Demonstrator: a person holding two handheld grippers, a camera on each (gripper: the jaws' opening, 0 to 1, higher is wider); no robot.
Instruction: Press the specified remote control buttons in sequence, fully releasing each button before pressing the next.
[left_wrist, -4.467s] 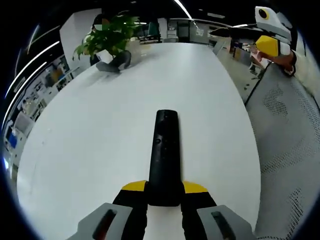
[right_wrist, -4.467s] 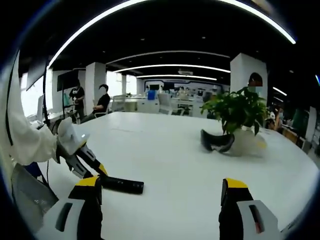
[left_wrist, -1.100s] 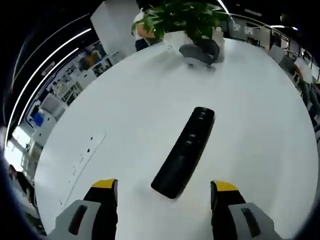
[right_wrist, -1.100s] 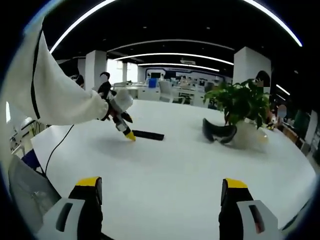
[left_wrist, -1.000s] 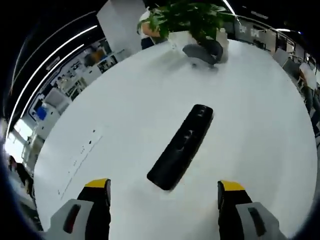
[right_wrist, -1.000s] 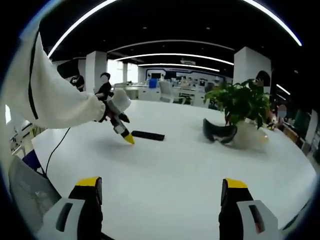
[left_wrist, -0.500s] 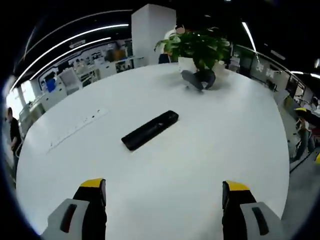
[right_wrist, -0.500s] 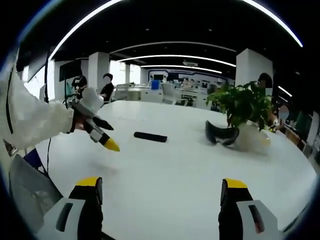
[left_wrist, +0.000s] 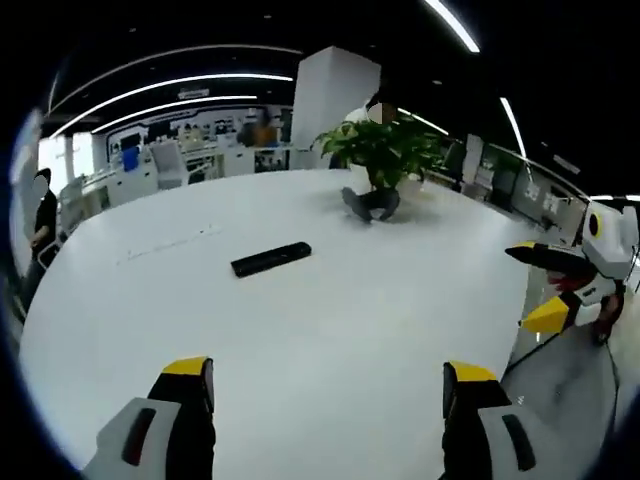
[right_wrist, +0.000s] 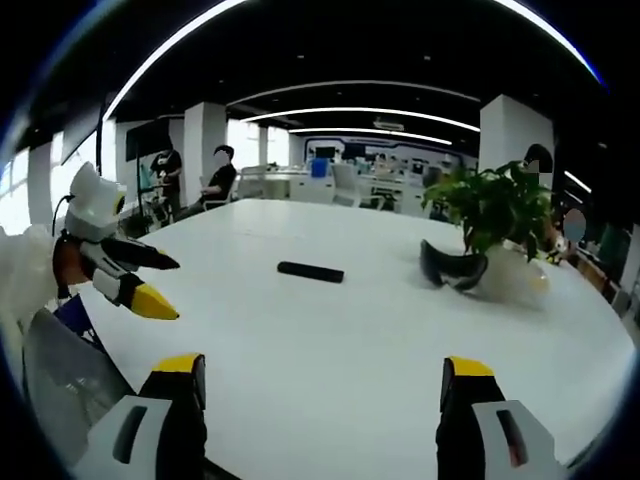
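Remote (left_wrist: 271, 259) and tools are well apart, so you are between presses at best: nothing is touching a button, and neither tool is anywhere near one. The remote lies flat on the white table (left_wrist: 330, 330), out toward the middle, a dark slim bar with bare table all round it; from the right gripper view it sits as a short dark strip (right_wrist: 310, 271) to the left of the plant (right_wrist: 497, 208) and the dark curved thing (right_wrist: 447, 269) at its foot. Your left tool (left_wrist: 327, 385) is spread wide with nothing between its jaws, held back near the table's edge with the remote ahead and a little left of its line. Your right tool (right_wrist: 318, 381) is likewise spread and empty, also back at the edge, the remote well ahead and just left of centre. Each tool shows in the other's view off to the side, yellow tips parted, clear of the table top. Whether the sequence is finished or only paused you cannot read from here (the buttons are too small to make out, and no screen shows a final state). If presses remain, my judgement is that the next move calls for bringing one tool forward over the remote, lining a single tip over the wanted button, pressing straight down and lifting fully off, perhaps steadying the remote with the other tool so it does not slide.
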